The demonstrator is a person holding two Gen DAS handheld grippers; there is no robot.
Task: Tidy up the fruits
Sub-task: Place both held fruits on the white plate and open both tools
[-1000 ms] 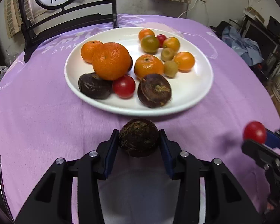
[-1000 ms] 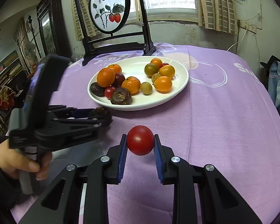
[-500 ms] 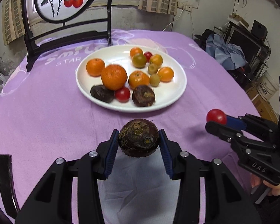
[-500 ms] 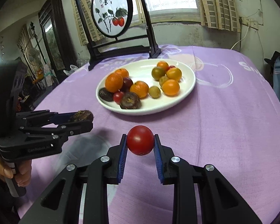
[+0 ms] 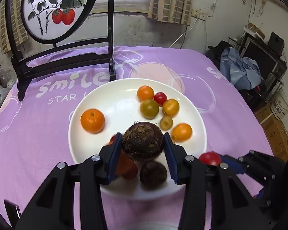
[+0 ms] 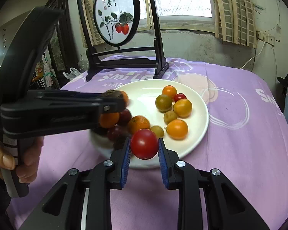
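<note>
purple printed cloth (image 5: 38,126) covers the whole surface, with "smile" and "star" lettering in white on the far left side. sitting on it is a big round white ceramic plate (image 5: 90,143) loaded with fruit.

left gripper (image 5: 143,149) is clamped on a dark brown, rough-skinned round fruit (image 5: 143,143), blue pads pressing it from both sides, held up over the near half of the plate. from the right wrist view that same left gripper (image 6: 113,103) reaches in from the left over the plate's left edge, a bare hand (image 6: 11,159) wrapped round its handle.

right gripper (image 6: 144,149) is squeezing a shiny red cherry tomato (image 6: 144,143) between its blue pads, hanging over the near rim of the plate. in the left wrist view you can see it poking in from the right with the tomato (image 5: 210,158) just at the plate's near right edge.

on the plate: a small orange mandarin (image 5: 92,120) sits alone on the left, and a cluster on the far right has an orange round fruit (image 5: 145,93), a small red tomato (image 5: 160,98) touching it, a greenish-brown tomato (image 5: 149,108) and a few yellow-orange ones nearby. another dark brown fruit (image 5: 153,174) lies near the front rim, partly blurry, with more reddish-orange fruit hidden behind the left finger.

far side of the surface has a black wooden stand holding a round painted screen with red fruits (image 6: 116,13). blue crumpled cloth (image 5: 240,72) is piled off to the right, off the surface.
</note>
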